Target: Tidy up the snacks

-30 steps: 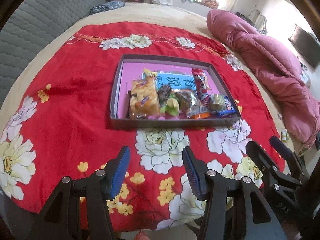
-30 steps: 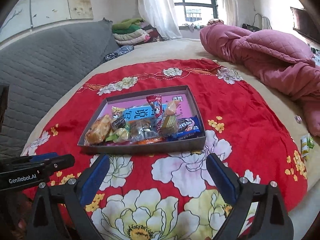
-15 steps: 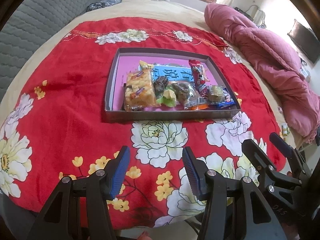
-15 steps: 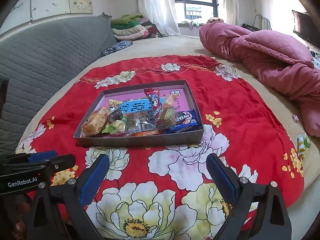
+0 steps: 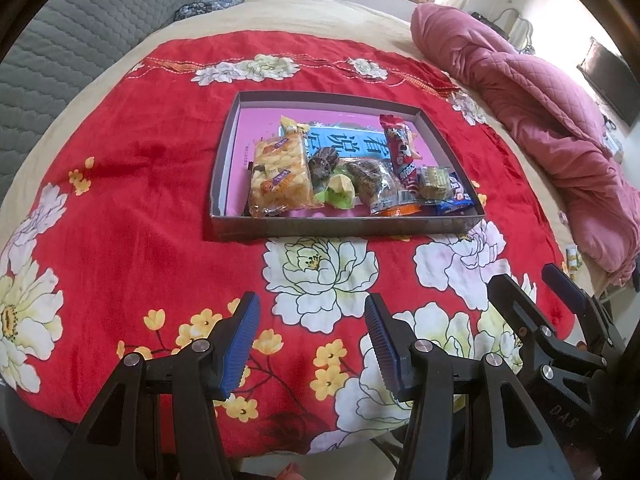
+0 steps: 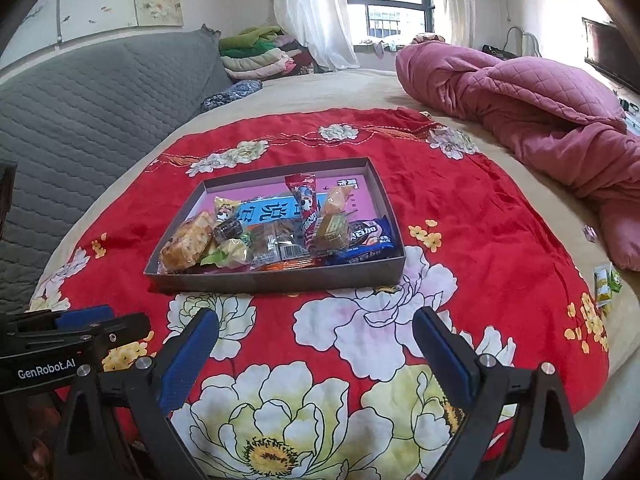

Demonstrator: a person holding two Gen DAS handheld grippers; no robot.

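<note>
Hovering over red floral blanket (image 5: 132, 208): left gripper (image 5: 310, 320), jaws parted, holding nothing; right gripper (image 6: 316, 336), jaws spread wider, also empty. Shallow box (image 5: 344, 229) sits mid-blanket, well ahead of both. Snacks (image 5: 332, 176) piled toward box's near wall: yellow cracker pack (image 5: 280, 176) leftmost, blue cookie pack (image 6: 366, 242) at right corner.

**Daylit room, heavy fisheye curve**

Daylight enters through the window (image 6: 394, 8) at the far side of the bed (image 6: 348, 88), blown out white. The scene is bright and sharp centrally; edges bend strongly, corners vignette black. The box (image 5: 344, 226) casts a soft near-side shadow.
</note>
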